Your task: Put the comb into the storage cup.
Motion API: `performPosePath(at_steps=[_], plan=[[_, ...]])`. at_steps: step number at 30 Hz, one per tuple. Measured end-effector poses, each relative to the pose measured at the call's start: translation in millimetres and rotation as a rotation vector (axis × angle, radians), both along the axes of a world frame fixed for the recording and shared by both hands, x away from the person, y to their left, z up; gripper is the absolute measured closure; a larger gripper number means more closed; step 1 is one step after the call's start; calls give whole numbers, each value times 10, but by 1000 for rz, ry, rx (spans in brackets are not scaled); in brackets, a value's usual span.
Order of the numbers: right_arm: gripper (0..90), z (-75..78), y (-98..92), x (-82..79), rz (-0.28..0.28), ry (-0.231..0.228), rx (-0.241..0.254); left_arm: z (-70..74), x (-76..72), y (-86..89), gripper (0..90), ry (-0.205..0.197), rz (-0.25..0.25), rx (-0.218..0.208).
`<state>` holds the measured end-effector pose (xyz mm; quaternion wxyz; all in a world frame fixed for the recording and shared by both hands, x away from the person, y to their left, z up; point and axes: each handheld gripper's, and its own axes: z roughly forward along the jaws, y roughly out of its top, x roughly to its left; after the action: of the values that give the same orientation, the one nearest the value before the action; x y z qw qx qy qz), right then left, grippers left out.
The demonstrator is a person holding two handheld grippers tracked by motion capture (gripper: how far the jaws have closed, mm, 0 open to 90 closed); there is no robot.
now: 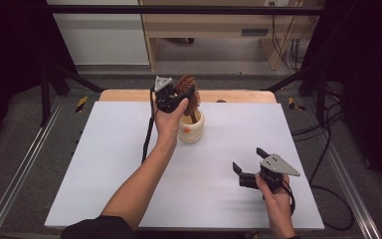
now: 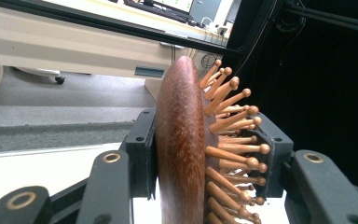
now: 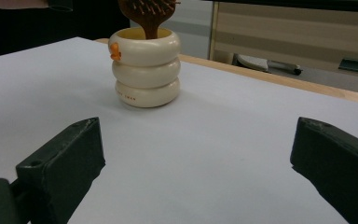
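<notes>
White covering spreads across the table (image 1: pixel 129 149) I work over, bare floor and a wooden bench beyond. My left gripper (image 1: pixel 179 102) has its jaws clamped on the head of a wooden hairbrush (image 2: pixel 182 140), whose handle stands in the cream ringed cup (image 3: pixel 145 67) near the far edge. My right gripper (image 1: pixel 248 162) rests nearer me, jaws spread wide, holding nothing.

Wooden counter (image 1: pixel 238 96) covered by a white sheet (image 1: pixel 129 169), cream ringed holder (image 1: pixel 191 130) stood directly on the sheet near the far edge
</notes>
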<state>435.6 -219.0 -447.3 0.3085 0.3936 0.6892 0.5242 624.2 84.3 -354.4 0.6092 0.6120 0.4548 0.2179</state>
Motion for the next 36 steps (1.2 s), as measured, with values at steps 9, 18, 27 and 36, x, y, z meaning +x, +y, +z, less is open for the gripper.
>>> performPosePath(at_steps=[9, 18, 27, 36], plan=[[29, 2, 0, -5, 1, -3, -2, -47, -11, 12, 508, 3, 1, -5], [30, 3, 1, -6, 1, -3, -1, -61, -11, -2, 507, 1, 4, -4], [30, 4, 2, -6, 1, -5, 0, -67, -10, -7, 507, -5, 3, -4], [29, 3, 6, -6, 2, -5, -1, -75, -18, -3, 506, -11, 3, -3]])
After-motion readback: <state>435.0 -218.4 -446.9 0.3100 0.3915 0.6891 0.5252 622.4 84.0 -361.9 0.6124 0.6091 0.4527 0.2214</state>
